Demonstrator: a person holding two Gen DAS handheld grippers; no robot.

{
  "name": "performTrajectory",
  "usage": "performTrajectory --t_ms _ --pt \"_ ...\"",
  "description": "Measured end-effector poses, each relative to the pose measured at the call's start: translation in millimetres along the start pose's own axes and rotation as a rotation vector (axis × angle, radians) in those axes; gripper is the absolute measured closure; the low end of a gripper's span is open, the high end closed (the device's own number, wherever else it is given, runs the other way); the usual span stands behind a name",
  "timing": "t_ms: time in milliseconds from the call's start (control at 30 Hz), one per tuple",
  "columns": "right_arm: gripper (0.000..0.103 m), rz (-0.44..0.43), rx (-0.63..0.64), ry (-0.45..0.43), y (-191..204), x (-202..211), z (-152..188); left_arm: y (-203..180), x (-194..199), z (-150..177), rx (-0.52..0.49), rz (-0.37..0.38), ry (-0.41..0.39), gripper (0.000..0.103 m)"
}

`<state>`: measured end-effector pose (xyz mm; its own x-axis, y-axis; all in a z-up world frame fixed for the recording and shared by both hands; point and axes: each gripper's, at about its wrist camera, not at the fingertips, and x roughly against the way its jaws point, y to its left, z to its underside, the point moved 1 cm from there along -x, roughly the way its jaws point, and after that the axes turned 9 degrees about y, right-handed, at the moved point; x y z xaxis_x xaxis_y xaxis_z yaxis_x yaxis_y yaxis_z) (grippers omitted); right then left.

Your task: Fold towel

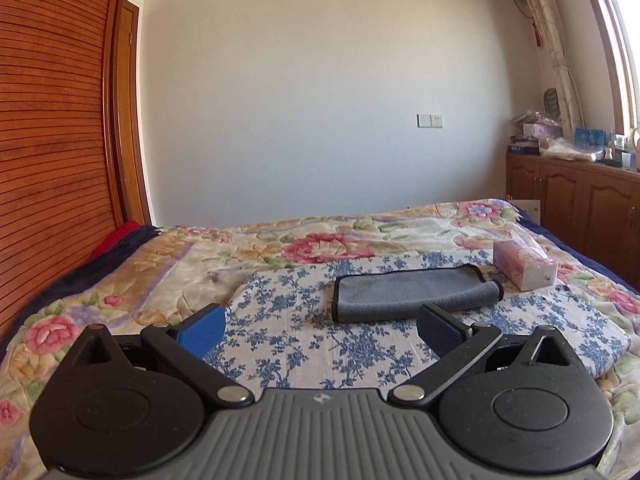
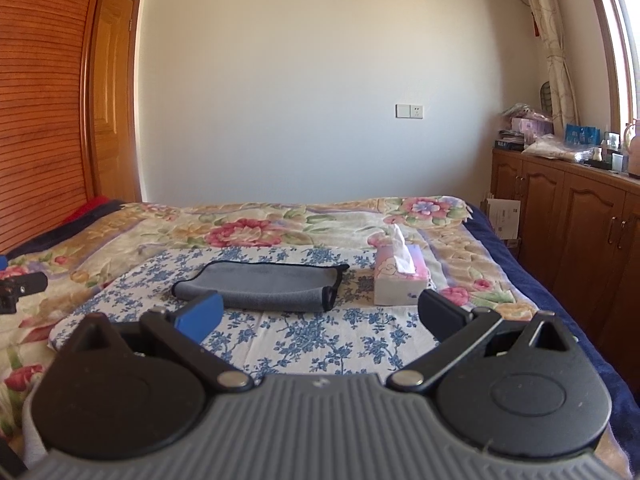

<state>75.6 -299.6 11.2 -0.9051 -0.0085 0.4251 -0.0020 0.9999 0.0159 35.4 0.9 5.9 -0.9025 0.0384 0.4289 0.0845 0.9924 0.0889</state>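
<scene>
Although both grippers hang above the near edge of the bed point(image 1: 120, 276), neither touches the towel point(image 1: 412, 294). Left to right in the left wrist view: a slatted wooden wardrobe point(image 1: 52, 140); the left gripper point(image 1: 320, 326), jaws spread wide and holding nothing; the grey towel, lying on a blue-flowered cloth point(image 1: 288, 340) spread over the floral bedcover; a pink tissue box point(image 1: 524, 266) just beside the towel's right end; wooden cabinets point(image 1: 576, 204) at far right. In the right wrist view the right gripper point(image 2: 320, 318) likewise stands fully open and empty, with the towel point(image 2: 264, 286) ahead of it and left of centre, the tissue box point(image 2: 398, 282) close to its right end.

The towel appears already doubled at least once: it forms a long, narrow band with a rounded fold along the near edge and dark-trimmed edges stacked at the right end, which curls up slightly. Judged from this, one lengthwise fold is done; a further fold, end to end, probably remains, along with flattening the curled end. Whether more layers lie within cannot be told.
</scene>
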Motion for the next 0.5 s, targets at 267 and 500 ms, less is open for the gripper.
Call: performTrajectory --t_ms 267,500 --pt "0.000 0.015 -0.006 -0.008 -0.1 -0.2 1.7 2.7 0.2 0.8 0.010 -0.004 -0.020 0.000" --pt "0.000 0.027 -0.011 -0.001 0.0 -2.5 2.4 3.4 -0.3 2.4 0.010 -0.005 -0.018 0.000"
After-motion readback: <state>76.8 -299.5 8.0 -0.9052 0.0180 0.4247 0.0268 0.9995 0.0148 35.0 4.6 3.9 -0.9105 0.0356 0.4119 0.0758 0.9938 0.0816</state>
